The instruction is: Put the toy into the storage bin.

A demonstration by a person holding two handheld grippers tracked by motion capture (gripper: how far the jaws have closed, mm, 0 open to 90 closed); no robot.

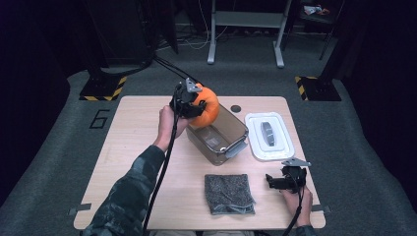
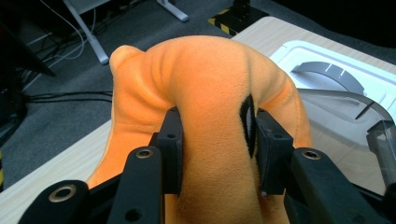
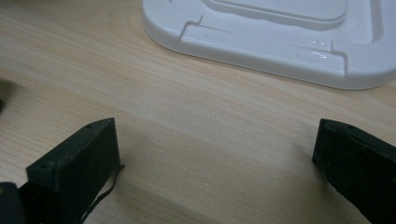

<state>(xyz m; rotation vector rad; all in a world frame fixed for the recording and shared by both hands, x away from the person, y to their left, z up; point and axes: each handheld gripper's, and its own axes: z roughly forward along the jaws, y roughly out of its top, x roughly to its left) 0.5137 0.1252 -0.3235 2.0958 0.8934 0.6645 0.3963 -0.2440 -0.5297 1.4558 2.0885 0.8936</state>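
Pinching a plush orange pumpkin [image 2: 205, 93], the left gripper [image 2: 217, 140] holds it over a clear plastic bin's [image 1: 231, 129] far rim. The right gripper [image 3: 215, 154] rests near the smooth white lid [image 3: 280, 42], fingers spread on the woodgrain tabletop [image 3: 187, 107].

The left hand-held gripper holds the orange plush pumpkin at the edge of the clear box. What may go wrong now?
1. The left hand-held gripper pinches only a soft fold of the plush pumpkin, so it may slip out.
2. The pumpkin hangs over the far rim of the clear box, so it may fall outside.
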